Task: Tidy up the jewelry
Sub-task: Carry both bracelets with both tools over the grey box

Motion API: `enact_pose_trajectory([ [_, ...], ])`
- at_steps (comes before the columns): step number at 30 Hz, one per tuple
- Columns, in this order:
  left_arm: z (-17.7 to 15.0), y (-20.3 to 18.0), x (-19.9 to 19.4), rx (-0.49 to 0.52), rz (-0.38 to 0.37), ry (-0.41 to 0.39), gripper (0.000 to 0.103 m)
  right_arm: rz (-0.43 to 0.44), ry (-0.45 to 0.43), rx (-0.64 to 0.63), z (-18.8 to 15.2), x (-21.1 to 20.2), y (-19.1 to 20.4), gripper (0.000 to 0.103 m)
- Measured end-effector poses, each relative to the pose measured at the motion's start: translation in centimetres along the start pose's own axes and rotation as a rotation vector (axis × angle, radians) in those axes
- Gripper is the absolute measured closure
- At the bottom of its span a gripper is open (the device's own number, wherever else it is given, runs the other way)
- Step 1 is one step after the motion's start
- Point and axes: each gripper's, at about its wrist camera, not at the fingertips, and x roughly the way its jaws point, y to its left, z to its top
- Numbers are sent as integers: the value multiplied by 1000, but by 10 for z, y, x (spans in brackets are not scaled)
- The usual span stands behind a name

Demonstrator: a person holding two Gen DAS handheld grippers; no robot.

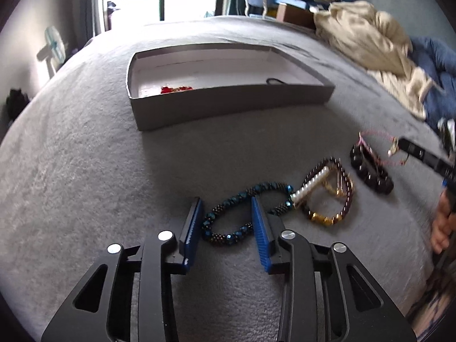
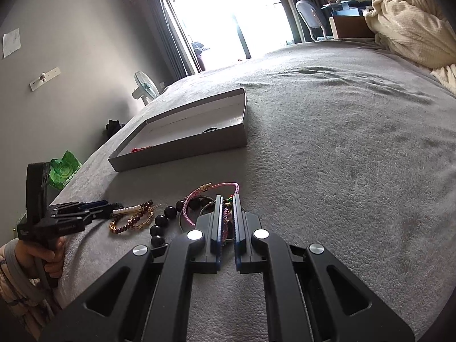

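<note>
On the grey bed (image 1: 85, 156), one shallow box (image 1: 228, 105) lies far from the grippers, holding one red piece (image 1: 175, 89) and one dark loop (image 1: 275, 81). Near it, the left gripper (image 1: 226, 216) stands spread around one blue beaded bracelet (image 1: 228, 236), its pads not pressing. To the right lie one pearl-and-garnet bracelet (image 1: 327, 193) and one black bead bracelet (image 1: 370, 171). The right gripper (image 2: 227, 219) pinches one pink cord bracelet (image 2: 199, 196).

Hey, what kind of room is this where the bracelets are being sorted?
Most likely a bedroom. The work surface looks like a bed under a grey cover, with a crumpled cream blanket at its far end, and a desk with a chair beside the bright window.
</note>
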Motion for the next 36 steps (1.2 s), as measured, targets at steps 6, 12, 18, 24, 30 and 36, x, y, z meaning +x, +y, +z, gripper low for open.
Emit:
enact_pose_trajectory([
  [6, -6, 6, -6, -10, 23, -16, 96, 0, -3, 0, 0, 0, 1, 97],
  [12, -5, 10, -22, -43, 20, -82, 96, 10, -18, 0, 2, -4, 2, 97],
  [18, 8, 11, -47, -56, -5, -143, 96, 19, -29, -10, 12, -8, 9, 97],
  [24, 25, 9, -69, -49, -9, -196, 96, 26, -60, -42, 30, -17, 22, 97],
  [30, 39, 7, -79, -30, -5, -225, 96, 34, -90, -68, 53, -25, 32, 97],
  [36, 57, 7, -84, -18, -4, -244, 96, 34, -92, -104, 77, -19, 42, 97],
])
